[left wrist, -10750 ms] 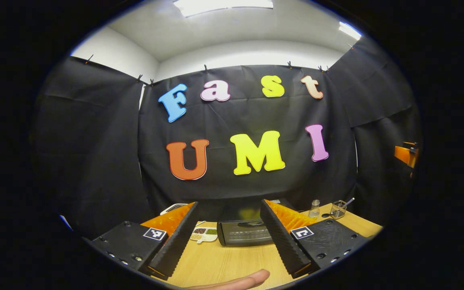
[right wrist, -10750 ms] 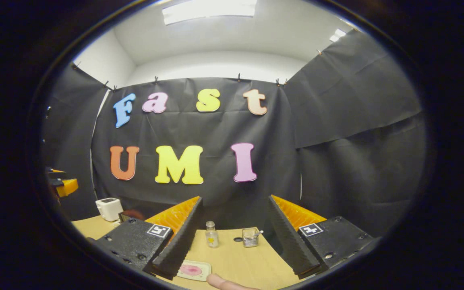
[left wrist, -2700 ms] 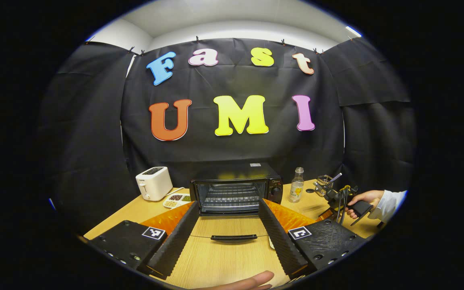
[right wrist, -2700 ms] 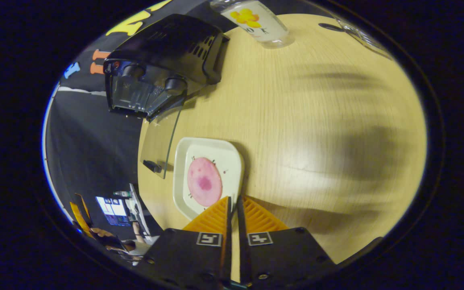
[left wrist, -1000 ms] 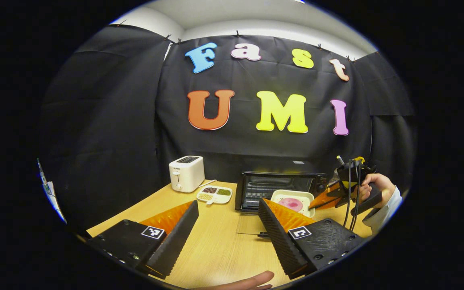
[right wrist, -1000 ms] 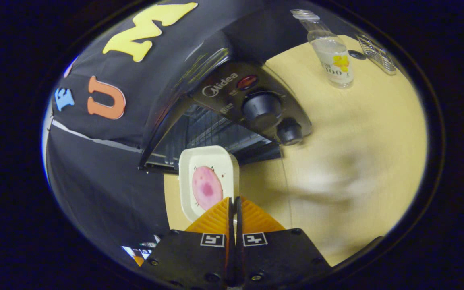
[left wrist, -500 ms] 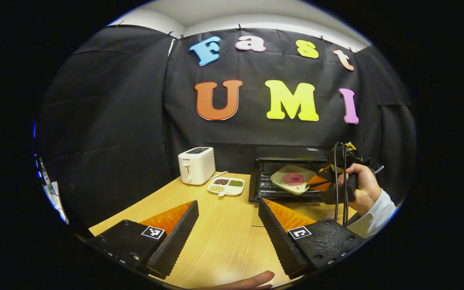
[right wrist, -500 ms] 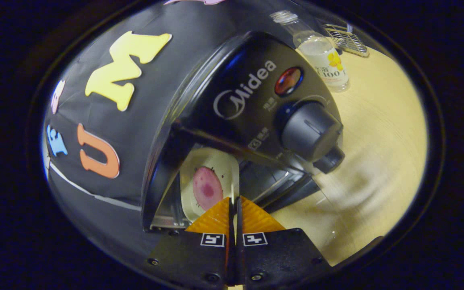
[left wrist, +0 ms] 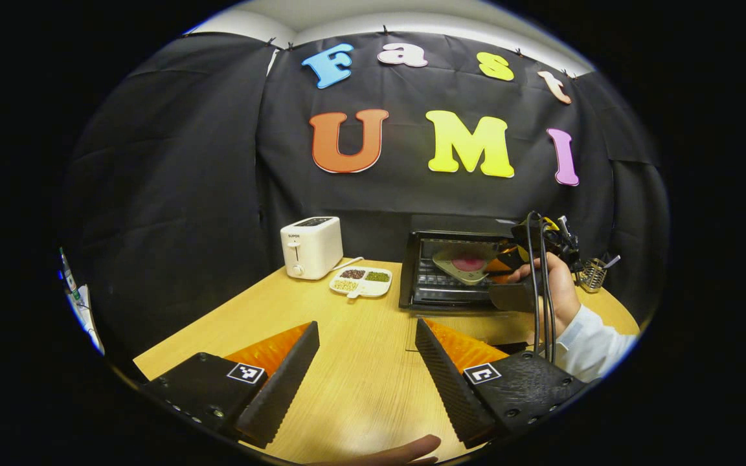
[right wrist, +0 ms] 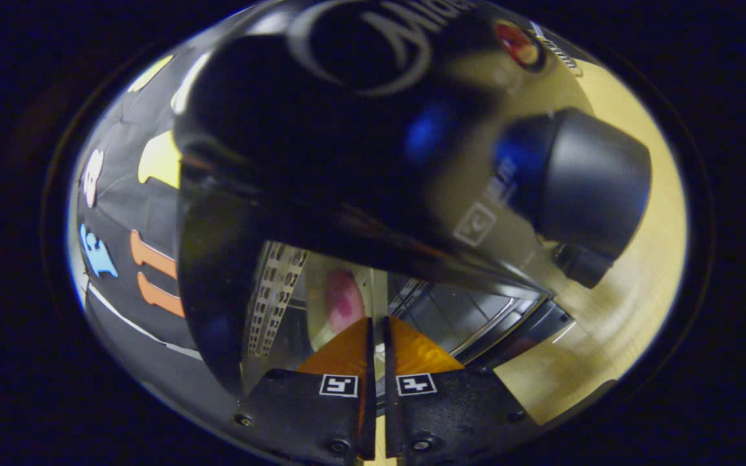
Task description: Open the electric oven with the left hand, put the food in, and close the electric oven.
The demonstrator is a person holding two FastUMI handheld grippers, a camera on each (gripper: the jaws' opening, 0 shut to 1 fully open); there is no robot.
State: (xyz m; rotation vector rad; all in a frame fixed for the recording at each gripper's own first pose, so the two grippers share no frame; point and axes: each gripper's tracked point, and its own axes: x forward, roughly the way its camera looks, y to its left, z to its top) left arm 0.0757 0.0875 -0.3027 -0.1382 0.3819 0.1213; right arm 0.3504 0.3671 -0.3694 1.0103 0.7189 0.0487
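Note:
The black electric oven (left wrist: 441, 285) stands at the back of the wooden table with its glass door (left wrist: 496, 323) folded down flat. A white plate (left wrist: 460, 270) carrying a pink slice of food (left wrist: 469, 262) hangs tilted in the oven's mouth. My right gripper (left wrist: 495, 264) is shut on the plate's rim, held by a hand (left wrist: 557, 291). In the right gripper view the right gripper (right wrist: 376, 327) pinches the plate (right wrist: 318, 304), and the food (right wrist: 344, 301) sits inside the cavity under the oven's control panel (right wrist: 360, 97). My left gripper (left wrist: 366, 362) stands open over the table, holding nothing.
A white toaster (left wrist: 311, 246) and a divided dish of seeds (left wrist: 361, 281) sit left of the oven. A wire holder (left wrist: 594, 274) stands to its right. The oven's big knob (right wrist: 577, 181) looms close to the right gripper's camera. A thumb (left wrist: 399, 449) shows at the bottom edge.
The right gripper has carried the plate from the table up through the open oven's mouth and farther in. The left gripper has drawn back to the left and stayed open.

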